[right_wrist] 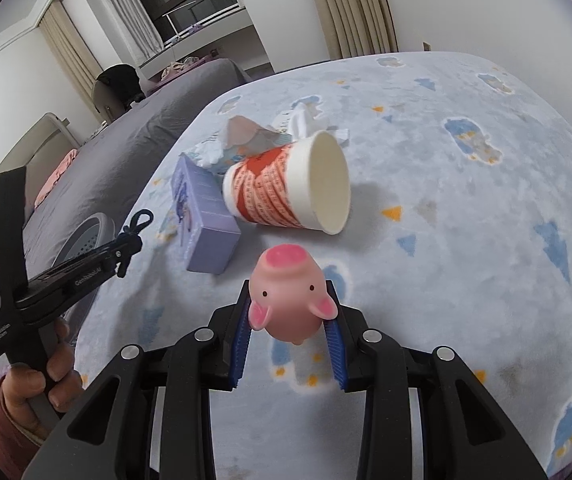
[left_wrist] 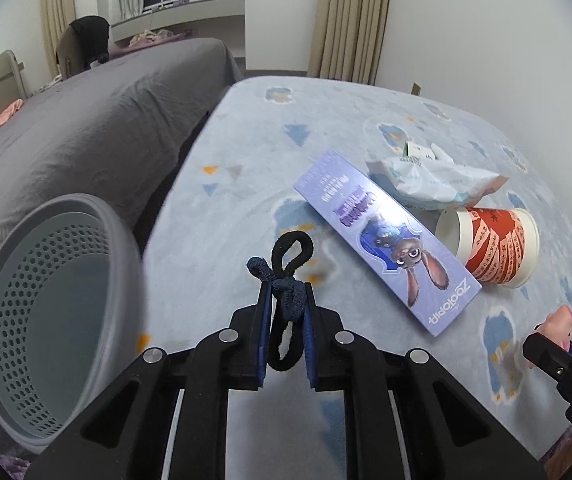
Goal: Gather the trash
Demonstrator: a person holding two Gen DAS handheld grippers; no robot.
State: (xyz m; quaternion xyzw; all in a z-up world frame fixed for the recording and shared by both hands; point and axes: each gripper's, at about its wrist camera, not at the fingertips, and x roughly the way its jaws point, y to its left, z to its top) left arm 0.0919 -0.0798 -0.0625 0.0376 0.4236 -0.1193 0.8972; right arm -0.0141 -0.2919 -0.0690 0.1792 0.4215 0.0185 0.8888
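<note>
- Blanket (left_wrist: 365, 120): pale blue, cartoon-printed, carries all the litter; a grey bed (left_wrist: 98, 120) runs along its left edge.
- Bin (left_wrist: 46, 320): grey, perforated wall, tipped so its mouth faces the left wrist camera, at the blanket's left edge. The right wrist view shows only a sliver of it behind the left gripper.
- Box (left_wrist: 385, 240): purple, lying flat, long axis running from the near right toward the far left, printed face up. The right wrist view shows its end face and thickness, which the left view does not.
- Cup (right_wrist: 286, 188): red-and-white paper, on its side just beyond the box, mouth toward the blanket's right edge.
- Wrapper (left_wrist: 433, 184): crumpled white packet behind the cup, touching the box.
- Left gripper (left_wrist: 287, 300): jaws clamped on hair ties (left_wrist: 286, 276), a black and a navy loop, long axis pointing forward, held above the blanket beside the bin.
- Right gripper (right_wrist: 289, 312): jaws closed on a pig (right_wrist: 287, 296), pink toy, snout pointing forward and up toward the cup, above the near edge.
</note>
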